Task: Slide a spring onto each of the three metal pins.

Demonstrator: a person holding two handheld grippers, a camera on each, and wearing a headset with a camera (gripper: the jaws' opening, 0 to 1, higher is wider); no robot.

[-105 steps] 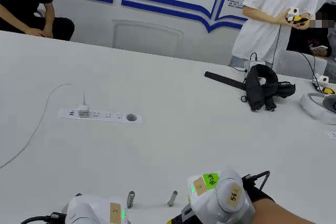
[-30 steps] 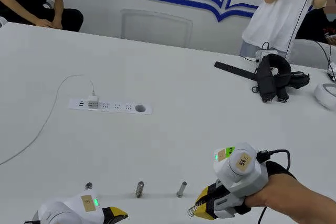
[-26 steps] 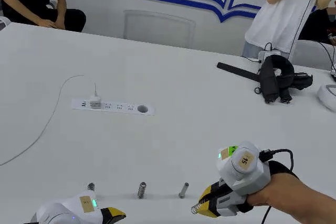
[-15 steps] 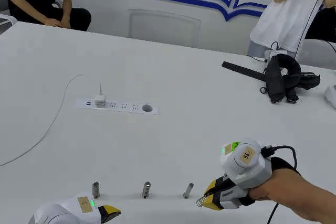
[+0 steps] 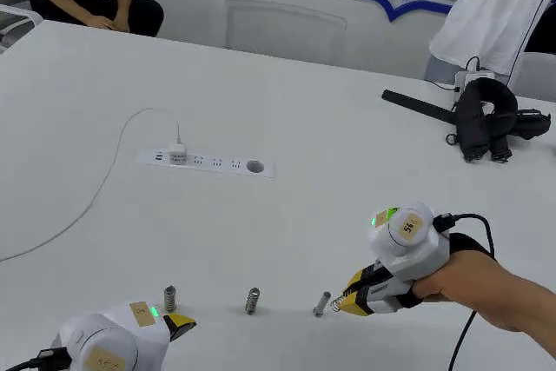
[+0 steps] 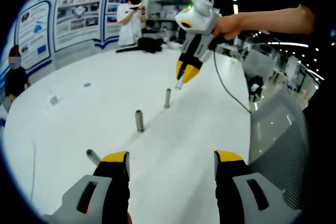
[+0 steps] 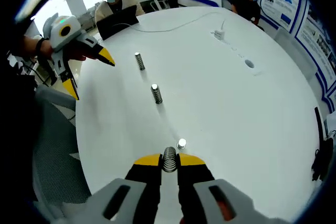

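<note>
My right gripper (image 5: 349,301) pinches the spring (image 7: 169,158) by its rear coils, and the bare pin (image 7: 181,144) stands just ahead of my tips. The spring looks light, squashy and springy, so gentle pressure suits it. My left gripper (image 6: 170,157) hangs open, empty.

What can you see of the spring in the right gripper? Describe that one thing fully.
The spring is a small coil of bright, silvery wire, closely wound. The right gripper clamps it between its yellow-tipped jaws, so its free end juts forward past the tips. It hangs above the white table, tilted down toward the bare metal pin, close beside the pin's top but not yet over it.
</note>
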